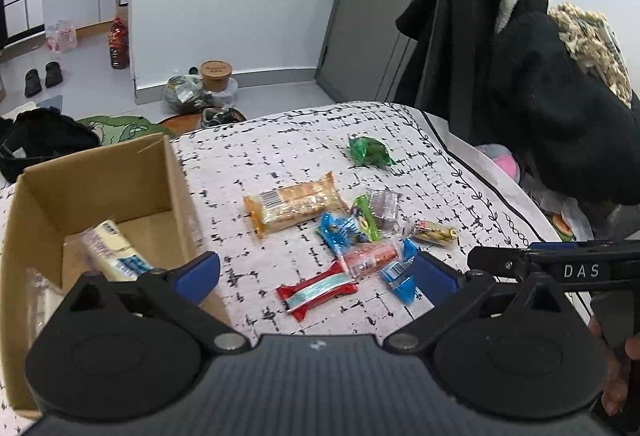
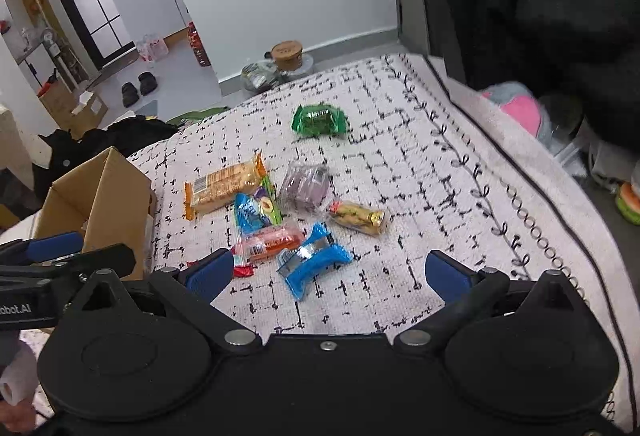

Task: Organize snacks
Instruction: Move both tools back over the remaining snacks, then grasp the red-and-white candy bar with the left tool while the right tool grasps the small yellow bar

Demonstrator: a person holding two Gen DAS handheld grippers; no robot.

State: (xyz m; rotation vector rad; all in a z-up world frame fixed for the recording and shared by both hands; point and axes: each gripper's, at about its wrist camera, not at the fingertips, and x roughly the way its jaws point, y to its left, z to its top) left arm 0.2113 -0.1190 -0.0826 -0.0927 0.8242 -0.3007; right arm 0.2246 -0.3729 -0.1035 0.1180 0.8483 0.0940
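Observation:
Several wrapped snacks lie on a patterned cloth: an orange cracker pack, a green packet farther back, a red-and-white bar, a blue pack, a pink tube, a clear purple pack and a gold one. A cardboard box at the left holds a pale yellow snack pack. My left gripper is open above the red bar, empty. My right gripper is open, empty, just before the blue pack.
Black coats hang at the right beyond the cloth's edge. On the floor behind are a brown-lidded tub, bags, shoes and a dark bottle. A pink soft thing lies right of the cloth.

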